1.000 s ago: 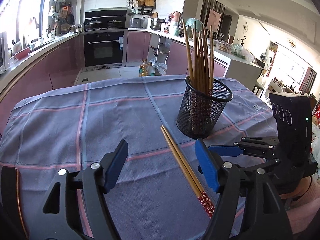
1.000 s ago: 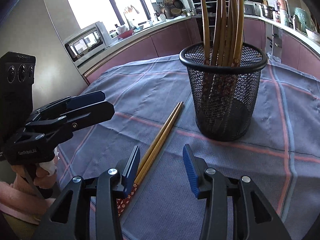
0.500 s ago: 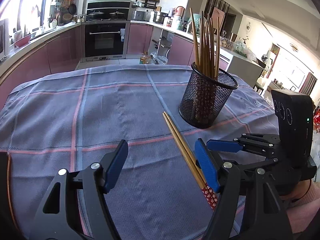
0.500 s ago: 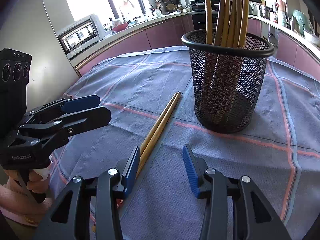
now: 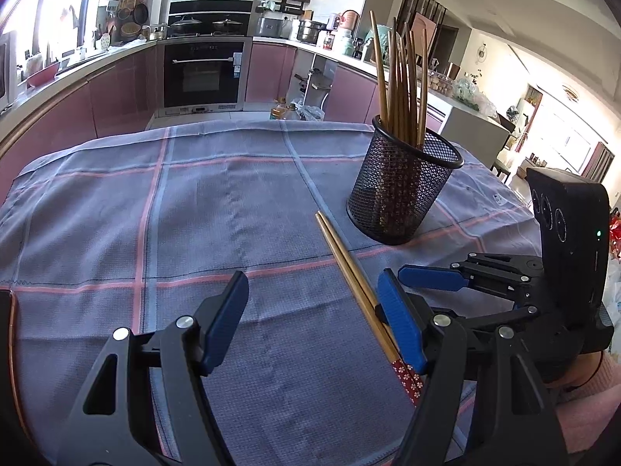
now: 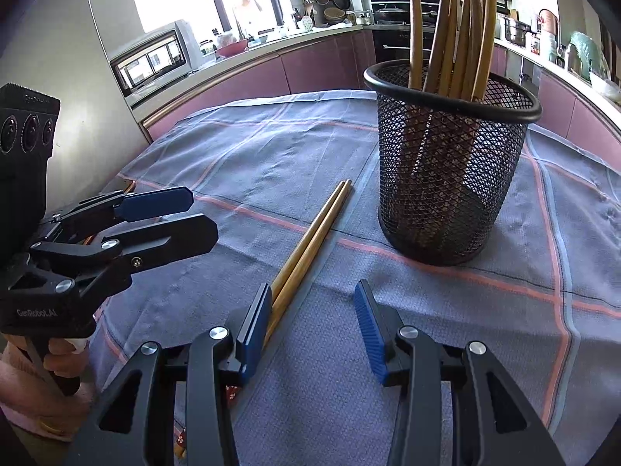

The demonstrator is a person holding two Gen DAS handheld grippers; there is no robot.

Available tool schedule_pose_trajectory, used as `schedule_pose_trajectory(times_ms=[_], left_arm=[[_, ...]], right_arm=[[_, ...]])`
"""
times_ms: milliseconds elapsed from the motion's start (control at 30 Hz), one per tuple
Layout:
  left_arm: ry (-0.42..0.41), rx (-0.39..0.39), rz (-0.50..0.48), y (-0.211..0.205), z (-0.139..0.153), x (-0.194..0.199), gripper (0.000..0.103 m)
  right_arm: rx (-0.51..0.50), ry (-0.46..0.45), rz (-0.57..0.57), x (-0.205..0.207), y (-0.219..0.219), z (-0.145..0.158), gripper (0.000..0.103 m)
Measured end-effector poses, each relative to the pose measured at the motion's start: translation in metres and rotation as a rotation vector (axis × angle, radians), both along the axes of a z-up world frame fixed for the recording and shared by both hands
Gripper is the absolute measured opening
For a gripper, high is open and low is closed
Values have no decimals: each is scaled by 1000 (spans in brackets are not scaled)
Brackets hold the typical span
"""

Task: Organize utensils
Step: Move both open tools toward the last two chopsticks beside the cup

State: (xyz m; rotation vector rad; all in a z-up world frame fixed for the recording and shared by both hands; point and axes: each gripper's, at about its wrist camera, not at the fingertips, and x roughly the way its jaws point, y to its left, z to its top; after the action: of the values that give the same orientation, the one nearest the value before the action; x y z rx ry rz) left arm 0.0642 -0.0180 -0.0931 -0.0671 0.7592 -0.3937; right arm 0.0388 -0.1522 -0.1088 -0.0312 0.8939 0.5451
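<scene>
**Lining up on the last loose pair of chopsticks**

Nearest the lens, at the bottom of the left wrist view, the left gripper (image 5: 312,320) is seen with its blue pads spread wide and nothing held between them. At the bottom of the right wrist view, the right gripper (image 6: 312,330) is likewise seen parted, less widely, and empty.

Just beyond the pads, a pair of chopsticks (image 5: 351,275) is laid flat on the checked tablecloth (image 5: 213,202), the two sticks side by side and touching. In the left wrist view the pair runs diagonally from centre frame to lower right, its patterned red end passing beside the right-hand pad. In the right wrist view the same pair (image 6: 310,237) is crossed at its near end by the left-hand pad; contact cannot be told.

Further back, right of centre, the black mesh holder (image 5: 401,190) stands upright with several chopsticks already in it.

Farthest off, the kitchen counters and oven (image 5: 202,73) are seen.

The step in hand is judged to be the approach to this pair. Next, one gripper's pads need to be centred across both sticks and closed, so the pair can be lifted, tipped upright and dropped into the holder.
</scene>
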Motion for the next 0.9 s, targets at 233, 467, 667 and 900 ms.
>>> schedule_pose_trajectory(times_ms=[233, 467, 667, 900], left_arm=[[5, -3, -2, 0, -2, 0, 68], [8, -2, -6, 0, -5, 1, 68], [9, 4, -14, -1, -6, -1, 68], [14, 8, -26, -3, -9, -2, 68]], right_arm=[[-8, -3, 2, 0, 0, 0, 42], [4, 3, -4, -1, -2, 0, 41], [26, 16, -14, 0, -9, 0, 37], [15, 14, -22, -1, -14, -1, 31]])
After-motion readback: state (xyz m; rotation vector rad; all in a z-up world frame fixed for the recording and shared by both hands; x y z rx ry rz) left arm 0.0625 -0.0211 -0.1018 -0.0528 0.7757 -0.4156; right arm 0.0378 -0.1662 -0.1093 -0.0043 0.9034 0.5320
